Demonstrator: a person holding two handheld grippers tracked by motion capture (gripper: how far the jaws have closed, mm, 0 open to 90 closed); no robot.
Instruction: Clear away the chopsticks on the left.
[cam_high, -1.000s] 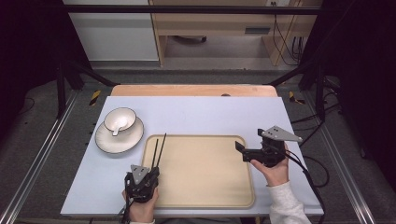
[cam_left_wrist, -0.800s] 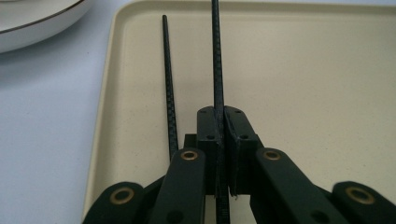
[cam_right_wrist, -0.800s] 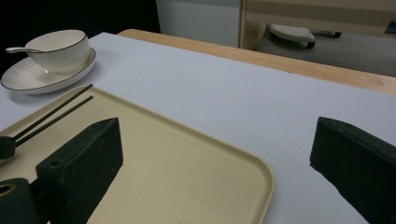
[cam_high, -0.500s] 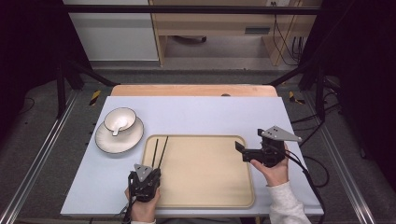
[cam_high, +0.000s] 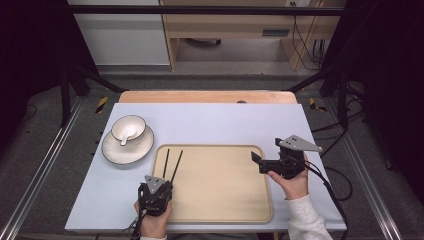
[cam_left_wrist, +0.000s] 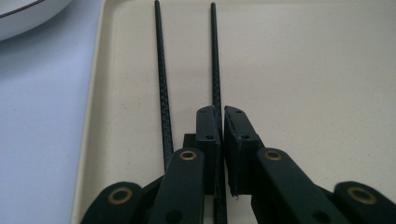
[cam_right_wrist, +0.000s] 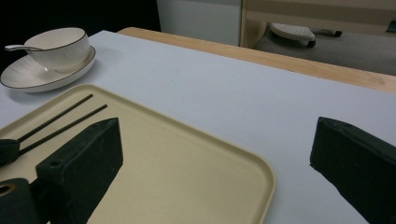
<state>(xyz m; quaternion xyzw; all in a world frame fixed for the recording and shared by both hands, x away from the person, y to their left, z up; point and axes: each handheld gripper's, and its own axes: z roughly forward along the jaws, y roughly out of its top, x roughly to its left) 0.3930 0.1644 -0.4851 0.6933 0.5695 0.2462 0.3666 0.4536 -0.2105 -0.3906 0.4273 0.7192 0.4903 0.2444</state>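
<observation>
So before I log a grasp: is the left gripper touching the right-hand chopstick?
Touching. The left gripper view shows the left gripper shut on the right-hand chopstick.

Left gripper (cam_high: 161, 186): black body, brass-ringed pivots, grey three-cornered top plate.
Right gripper (cam_high: 256, 158): black blocky jaws, grey plate, black cable.
Right sleeve (cam_high: 307, 220): white, long.

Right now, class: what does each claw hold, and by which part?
Left claw pinches one chopstick near its near end; right claw holds nothing.

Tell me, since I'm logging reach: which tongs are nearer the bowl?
Left. The left tongs sit at the tray's near-left corner, below the bowl; the right tongs hover across the tray.
</observation>
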